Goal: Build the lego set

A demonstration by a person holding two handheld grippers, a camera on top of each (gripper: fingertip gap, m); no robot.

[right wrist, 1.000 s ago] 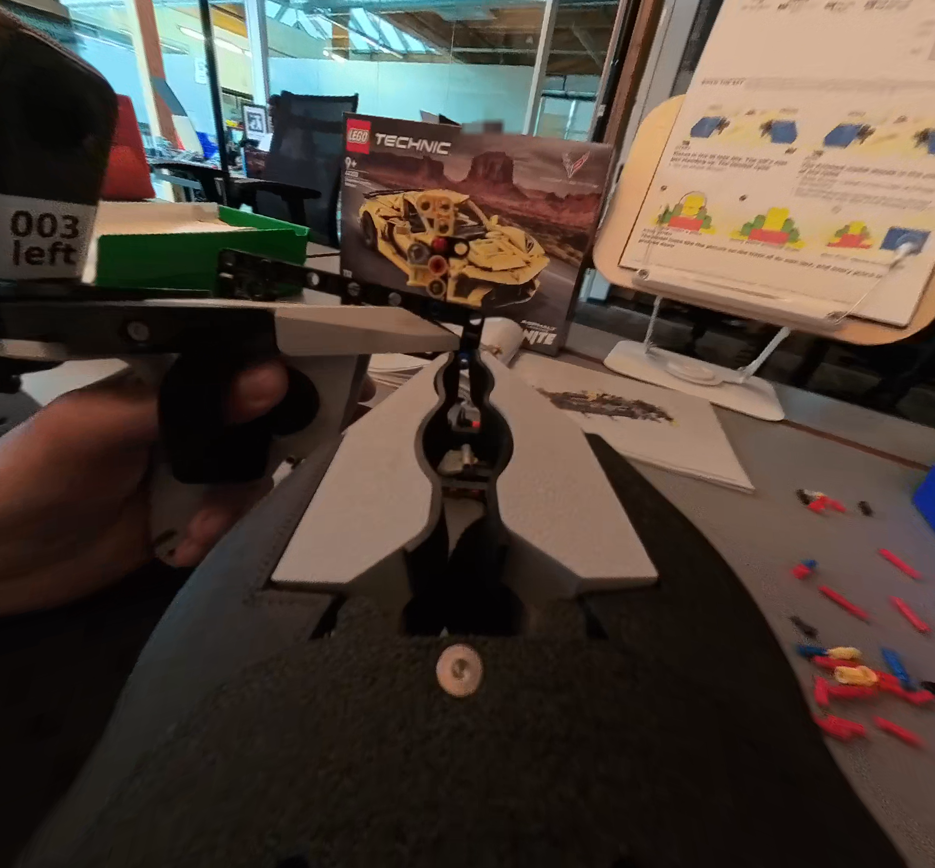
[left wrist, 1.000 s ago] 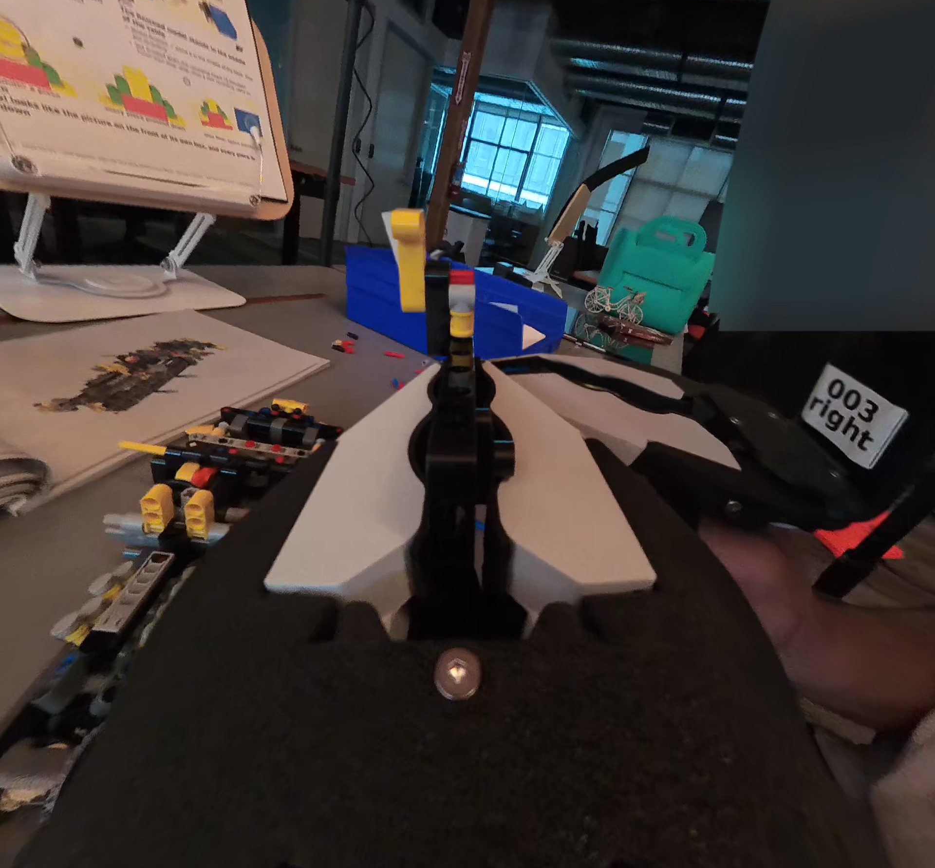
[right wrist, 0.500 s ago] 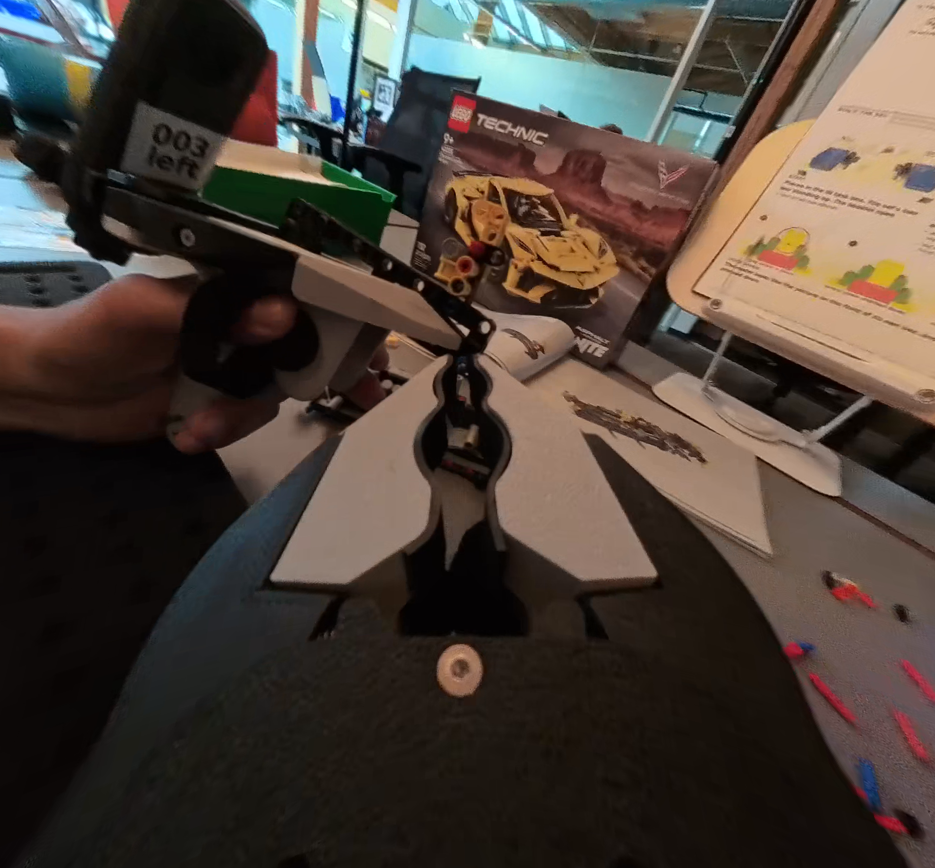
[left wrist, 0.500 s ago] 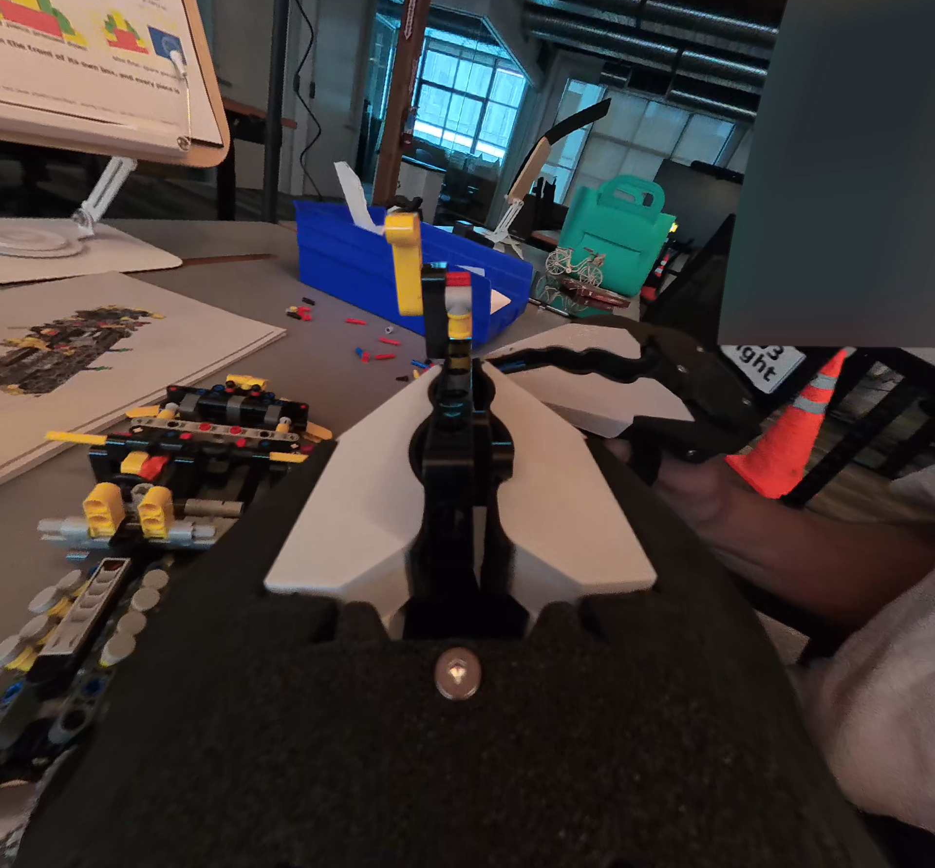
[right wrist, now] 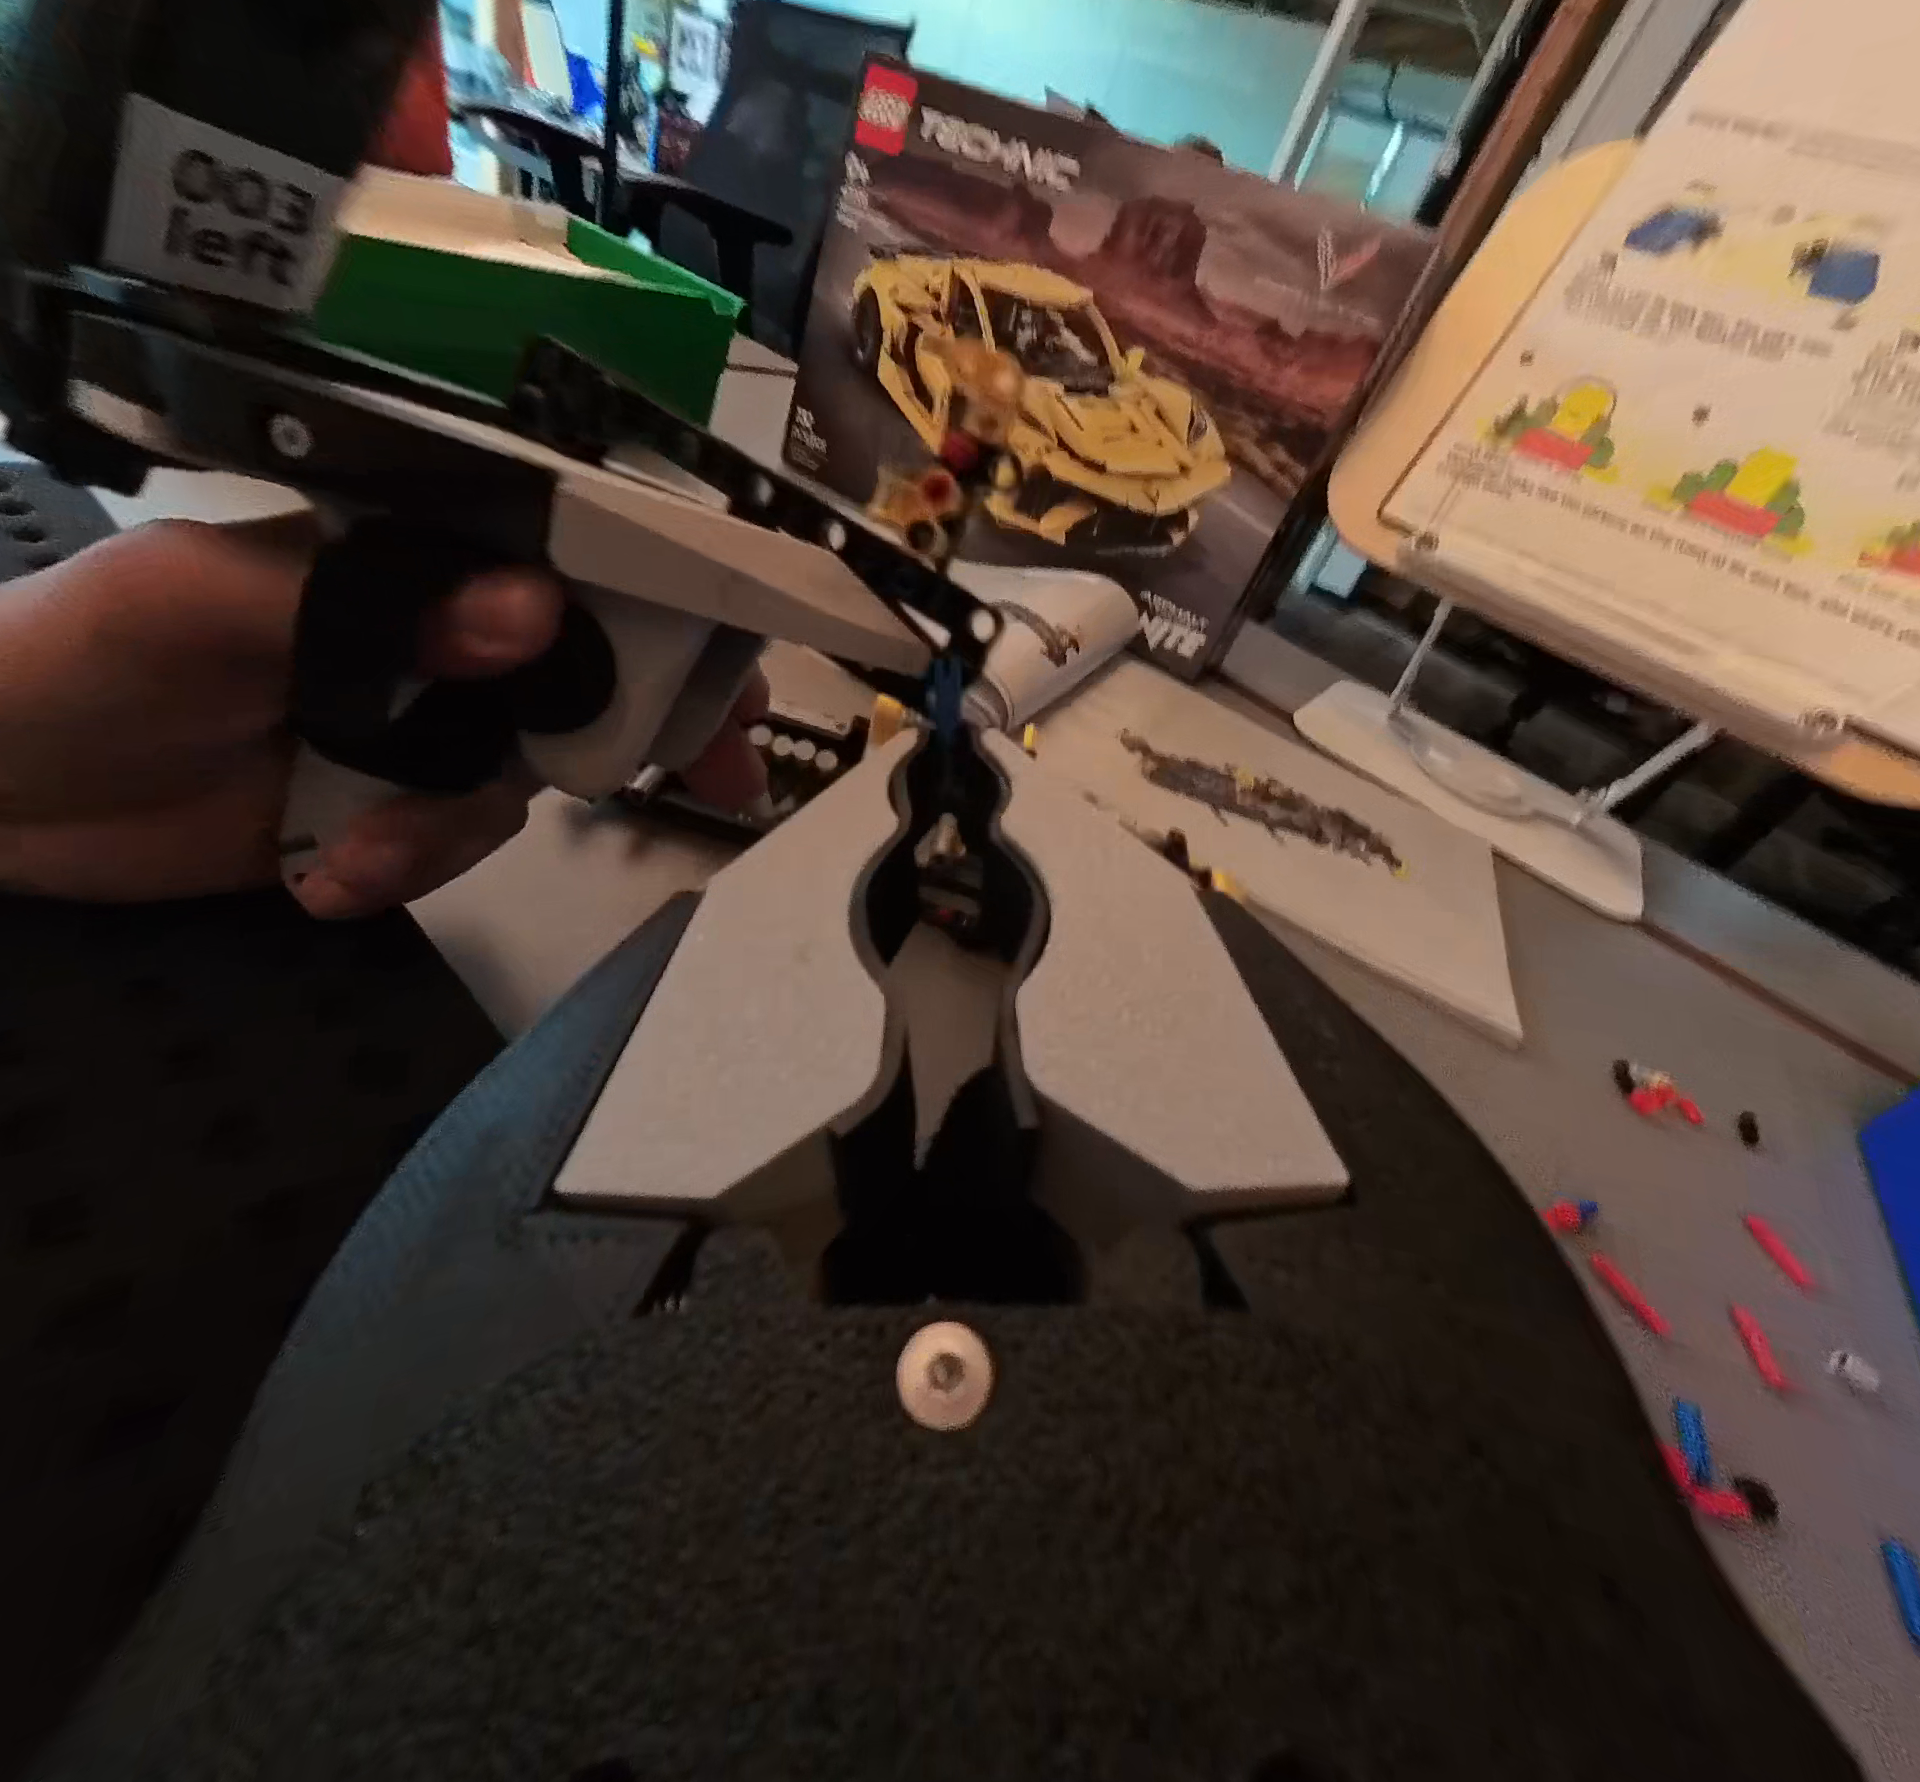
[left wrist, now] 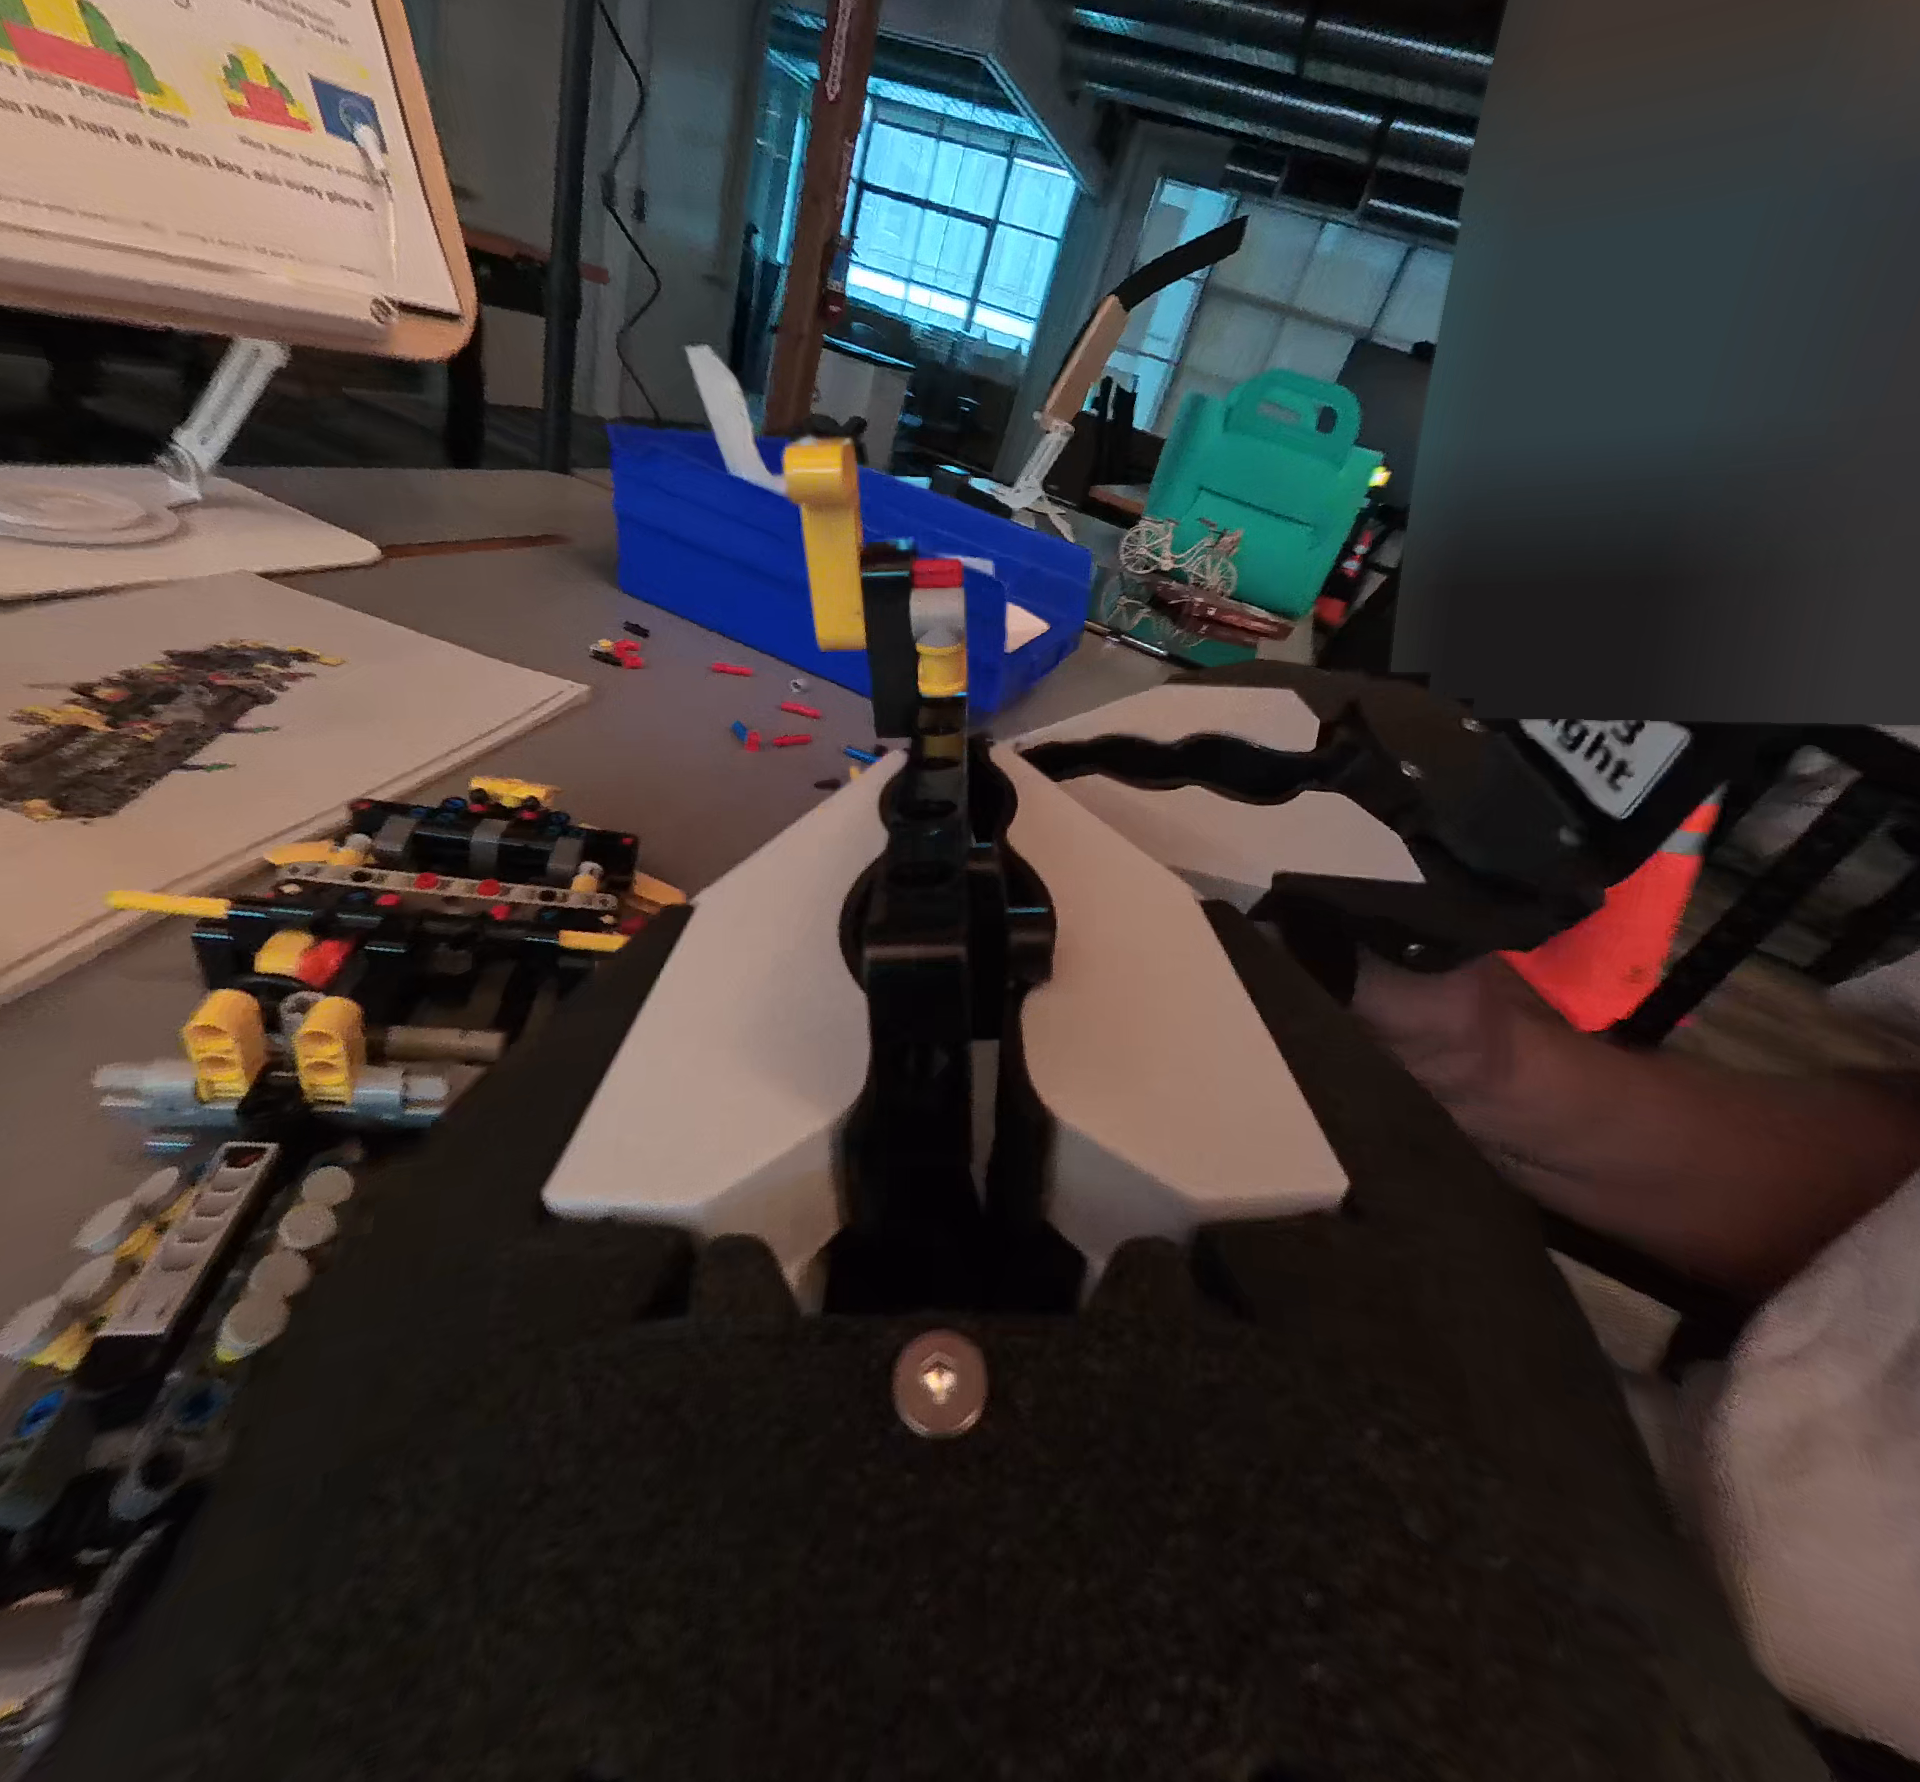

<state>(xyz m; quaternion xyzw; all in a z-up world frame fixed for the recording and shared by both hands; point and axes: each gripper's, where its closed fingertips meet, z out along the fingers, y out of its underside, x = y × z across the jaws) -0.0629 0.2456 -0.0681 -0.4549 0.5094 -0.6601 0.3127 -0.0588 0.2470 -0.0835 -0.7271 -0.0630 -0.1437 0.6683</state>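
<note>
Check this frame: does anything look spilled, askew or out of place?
Small red and blue plastic pins lie scattered loose on the grey tabletop beside the blue plastic bin, not inside it. Otherwise nothing stands out.

Grey table (left wrist: 644,776); chassis (left wrist: 436,891), booklet (left wrist: 260,724) (loose pins (right wrist: 1704,1317))

Dim on the left wrist view, brighter on the right, both smeared by motion blur.
Lit mostly by cool daylight through the gridded far window (left wrist: 951,220); bent at wide-angle edges; soft, perhaps unfocused, across the white instruction sheet on its stand (right wrist: 1704,278).
</note>
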